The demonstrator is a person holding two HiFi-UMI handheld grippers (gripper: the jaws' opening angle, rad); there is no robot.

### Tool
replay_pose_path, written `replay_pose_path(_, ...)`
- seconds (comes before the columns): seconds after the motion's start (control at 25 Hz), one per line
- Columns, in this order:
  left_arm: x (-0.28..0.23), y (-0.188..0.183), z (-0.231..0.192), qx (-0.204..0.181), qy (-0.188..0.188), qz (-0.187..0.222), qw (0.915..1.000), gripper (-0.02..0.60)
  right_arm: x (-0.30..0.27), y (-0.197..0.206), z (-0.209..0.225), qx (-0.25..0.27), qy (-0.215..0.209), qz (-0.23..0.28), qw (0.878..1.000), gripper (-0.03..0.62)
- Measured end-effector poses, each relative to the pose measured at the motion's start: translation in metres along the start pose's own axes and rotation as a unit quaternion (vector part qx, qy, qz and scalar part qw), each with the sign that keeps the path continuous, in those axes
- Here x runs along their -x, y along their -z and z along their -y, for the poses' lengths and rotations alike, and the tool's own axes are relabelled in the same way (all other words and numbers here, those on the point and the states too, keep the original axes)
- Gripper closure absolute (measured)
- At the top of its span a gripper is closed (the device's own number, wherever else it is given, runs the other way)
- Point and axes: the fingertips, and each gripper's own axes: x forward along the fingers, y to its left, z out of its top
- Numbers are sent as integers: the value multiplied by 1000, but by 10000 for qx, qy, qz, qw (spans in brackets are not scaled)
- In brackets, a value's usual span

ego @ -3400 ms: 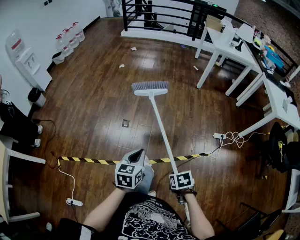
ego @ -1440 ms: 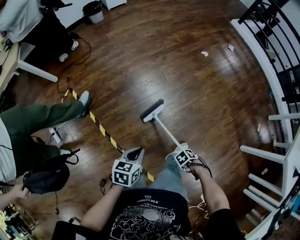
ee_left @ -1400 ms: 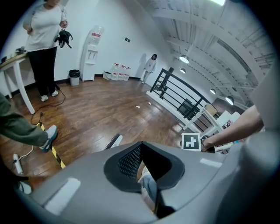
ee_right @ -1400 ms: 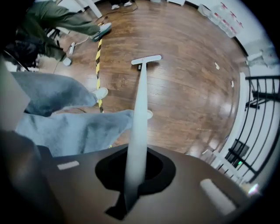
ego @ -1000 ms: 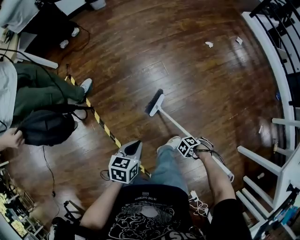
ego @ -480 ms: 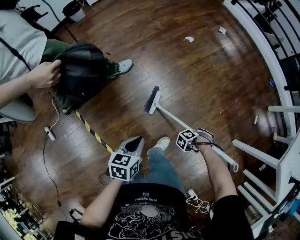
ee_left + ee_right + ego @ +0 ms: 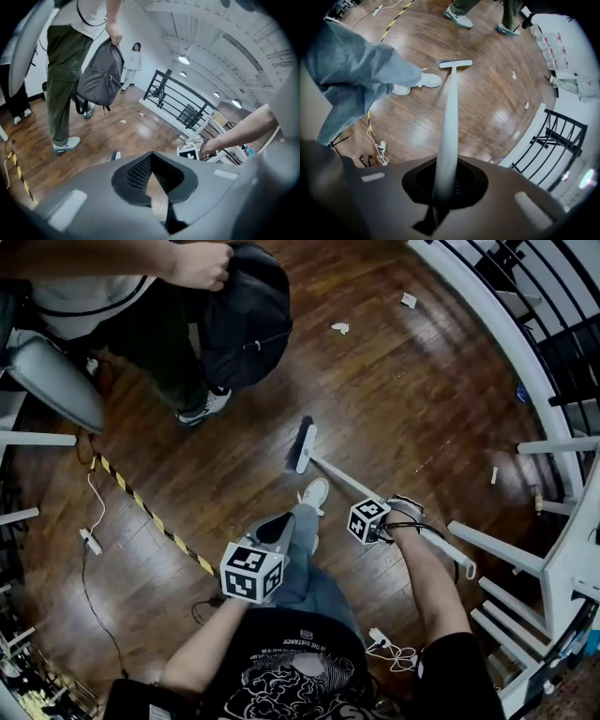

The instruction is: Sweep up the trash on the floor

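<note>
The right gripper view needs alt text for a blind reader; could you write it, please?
The right hand-held gripper is shut on a white broom handle, whose head rests on the wood floor near the holder's shoe. Paper scraps lie beyond.

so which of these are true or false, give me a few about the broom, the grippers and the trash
1. The right gripper is clamped on the handle of the white broom with dark bristles. True.
2. The left gripper holds a dustpan. False: nothing is between its jaws.
3. The broom's head is close to the holder's white shoe. True.
4. The white paper scraps are piled against the bristles. False: they lie well away from the broom on the dark wooden floor.
5. A bystander's hand holds a dark grey backpack. True.
</note>
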Motion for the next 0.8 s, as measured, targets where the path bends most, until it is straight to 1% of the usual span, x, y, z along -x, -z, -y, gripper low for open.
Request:
replay_pose_path(0.28, -65, -68, 23, -98, 274, -84, 9995, 577, -8, 28, 71, 40, -31, -127, 9999, 594)
replay_pose_path(0.44, -107, -102, 38, -153, 479, -227, 9985, 577, -17, 49, 105, -34, -160, -252, 9995, 594)
replay_pose_path(0.6, -144, -135, 41, -190, 615, -347, 9973, 577, -27, 65, 139, -121, -276, -350, 9989, 594)
replay_pose_path(0.8, -177, -166, 43, -311, 712, -463, 9959, 577, -41, 87, 183, -166, -276, -463, 9984, 594)
